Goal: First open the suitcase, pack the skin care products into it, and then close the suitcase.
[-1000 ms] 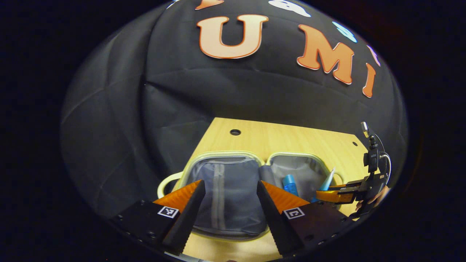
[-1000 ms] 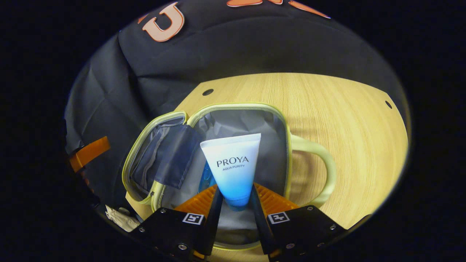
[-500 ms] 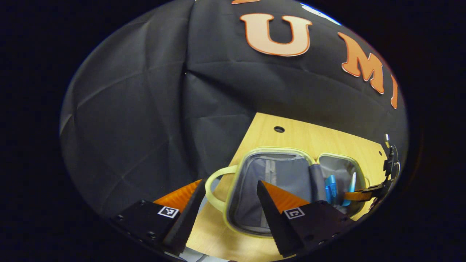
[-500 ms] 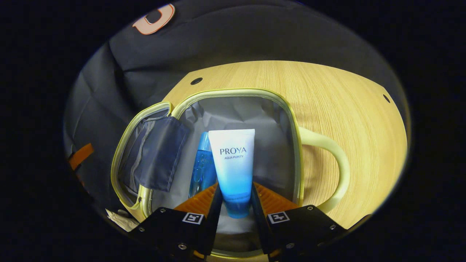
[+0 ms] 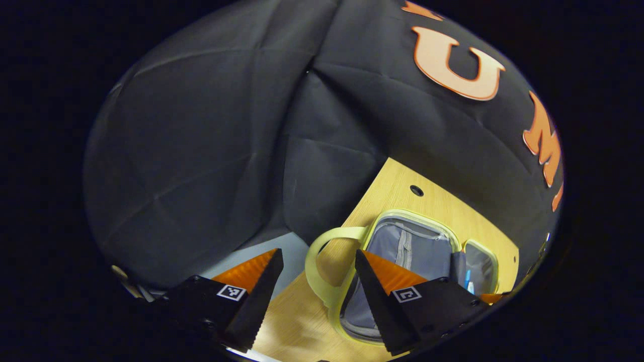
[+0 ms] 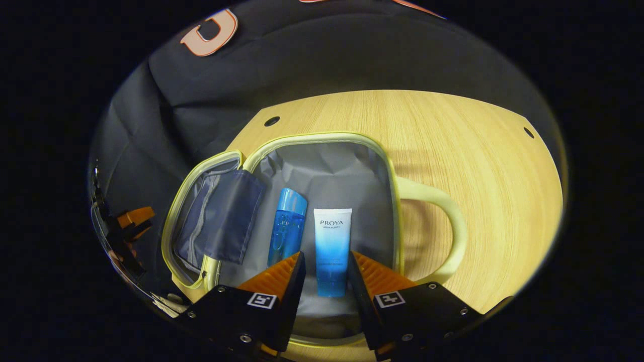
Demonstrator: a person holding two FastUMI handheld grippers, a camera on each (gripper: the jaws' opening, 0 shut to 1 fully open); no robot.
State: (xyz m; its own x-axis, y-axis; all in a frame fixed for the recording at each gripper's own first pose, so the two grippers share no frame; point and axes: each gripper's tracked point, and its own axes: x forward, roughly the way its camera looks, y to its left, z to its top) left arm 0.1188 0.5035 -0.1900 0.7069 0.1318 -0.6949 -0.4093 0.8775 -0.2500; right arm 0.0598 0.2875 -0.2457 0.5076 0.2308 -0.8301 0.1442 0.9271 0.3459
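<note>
The suitcase [image 6: 322, 151] lies open on the wooden table [image 6: 478, 166], with its 2 halves spread flat side by side. So the first step of the task looks finished. In the right gripper view, 2 skin care products lie in the half that has the pale handle [image 6: 443, 226]: a blue bottle [image 6: 287, 226] and, just beside it on the handle side, a white-and-blue tube [image 6: 332, 251]. Both rest on the grey lining and are parallel to each other. The other half of the suitcase carries a dark zip pocket [image 6: 221, 221], and I see no product in it. I judge the packing to be nearly done or done, because no other product is visible on the table around the suitcase. What is left is to fold one half over the other and close it.

The right gripper [image 6: 326, 266] hangs over the near edge of the suitcase with its jaws apart. The cap end of the tube lies between the fingers, but they seem not to press on it, so the tube looks released.

The left gripper [image 5: 318, 271] is wide apart and holds nothing. It hangs near the suitcase's outer handle [image 5: 322, 266], which lies between its fingers farther off; whether they touch, I cannot tell.
</note>
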